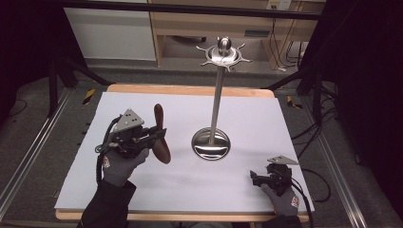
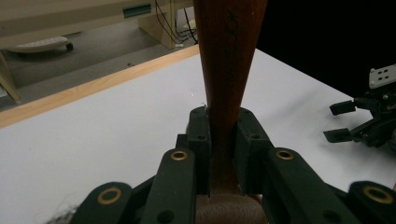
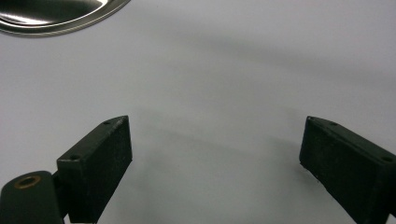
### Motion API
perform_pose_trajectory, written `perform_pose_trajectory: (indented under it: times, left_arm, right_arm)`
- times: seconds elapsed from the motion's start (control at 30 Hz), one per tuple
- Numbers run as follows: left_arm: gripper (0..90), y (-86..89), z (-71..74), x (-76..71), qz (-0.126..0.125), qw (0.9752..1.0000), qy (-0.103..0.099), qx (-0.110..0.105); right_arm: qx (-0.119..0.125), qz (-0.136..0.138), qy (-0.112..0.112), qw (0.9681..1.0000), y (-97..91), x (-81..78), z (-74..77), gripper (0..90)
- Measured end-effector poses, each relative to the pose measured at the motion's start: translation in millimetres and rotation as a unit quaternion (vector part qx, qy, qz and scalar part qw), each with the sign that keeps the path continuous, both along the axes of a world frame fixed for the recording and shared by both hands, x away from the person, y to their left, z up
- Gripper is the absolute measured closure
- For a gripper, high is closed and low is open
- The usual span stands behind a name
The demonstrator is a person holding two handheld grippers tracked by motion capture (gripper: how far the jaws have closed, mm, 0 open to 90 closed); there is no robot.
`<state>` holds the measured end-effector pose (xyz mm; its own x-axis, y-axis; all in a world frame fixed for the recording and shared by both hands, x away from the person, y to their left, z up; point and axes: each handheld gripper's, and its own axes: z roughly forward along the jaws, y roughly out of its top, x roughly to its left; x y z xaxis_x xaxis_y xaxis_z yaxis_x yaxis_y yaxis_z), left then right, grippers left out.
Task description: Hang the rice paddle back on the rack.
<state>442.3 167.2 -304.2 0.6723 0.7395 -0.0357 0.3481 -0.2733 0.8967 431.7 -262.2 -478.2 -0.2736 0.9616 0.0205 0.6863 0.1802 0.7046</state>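
From the high view, your left tool [image 1: 159, 135] holds the dark brown wooden spoon [image 1: 161, 134] upright, clear of the white bench [image 1: 142, 190], ready for the steel hook stand [image 1: 216, 102]. In the left gripper view, its jaws clamp the handle. In the right gripper view, your right tool [image 3: 215, 149] idles wide open, empty.

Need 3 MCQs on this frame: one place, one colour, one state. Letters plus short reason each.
1. Where does the tall shiny metal stand sit?
A. mid-table, right of the left gripper
B. on the floor
C. table's near left corner

2. Colour of the long wooden utensil?
A. white
B. reddish brown
C. green

3. State of the right gripper?
A. shut on the utensil
B. open
C. shut on the stand

A: its round base rests on the white sheet.
B: brown wood between the left gripper fingers.
B: fingers apart, nothing between.
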Motion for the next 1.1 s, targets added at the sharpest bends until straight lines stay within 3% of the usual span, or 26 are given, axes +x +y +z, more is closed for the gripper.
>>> perform_pose_trajectory:
  times: [0.47,0.7,1.1]
  left_arm:
    - [77.9,-9.5,23.7,1.8,-0.009,0.9998,-0.019,0.001]
    - [77.9,-7.6,31.9,5.5,-0.004,0.9997,-0.024,-0.01]
    - [77.9,-17.3,47.5,10.9,-0.016,0.9993,-0.031,-0.017]
  right_arm:
    - [0.001,-0.001,0.0,1.0,0.2,0.1,0.1,9.7]
    - [-0.003,0.002,-0.002,1.0,-0.6,0.3,0.4,9.7]
    - [0.003,-0.004,-0.001,1.0,-0.7,-0.3,0.9,9.7]
